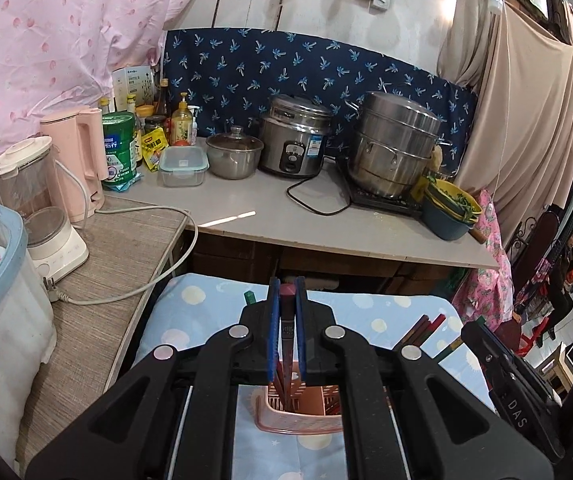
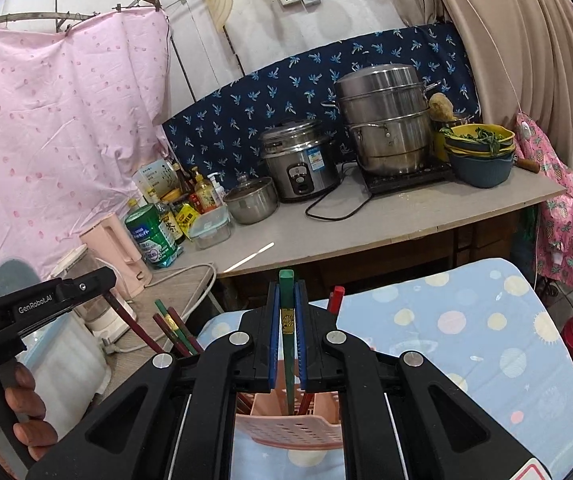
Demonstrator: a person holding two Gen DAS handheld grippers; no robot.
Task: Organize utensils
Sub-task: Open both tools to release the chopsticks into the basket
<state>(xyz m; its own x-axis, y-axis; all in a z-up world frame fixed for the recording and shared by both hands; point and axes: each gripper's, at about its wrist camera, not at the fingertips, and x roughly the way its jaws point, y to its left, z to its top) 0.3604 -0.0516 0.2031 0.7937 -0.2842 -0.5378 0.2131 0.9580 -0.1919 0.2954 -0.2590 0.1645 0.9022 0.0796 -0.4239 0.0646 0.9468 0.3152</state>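
Pink plastic holder (image 1: 298,412) sits on the dotted cloth (image 1: 206,300) below the left gripper (image 1: 287,320), clamped on a dark red chopstick (image 1: 287,312) (tip inside the holder). Right wrist view: right gripper (image 2: 287,320) clamps a green chopstick (image 2: 287,292) above the same holder.

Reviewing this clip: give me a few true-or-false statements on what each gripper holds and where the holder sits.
1. The left gripper is shut on a dark red chopstick. True.
2. The right gripper is open and holds nothing. False: it is shut on a green chopstick.
3. The pink holder sits on the dotted blue cloth. True.
4. The holder has no chopsticks in it. False: several already stand in it.
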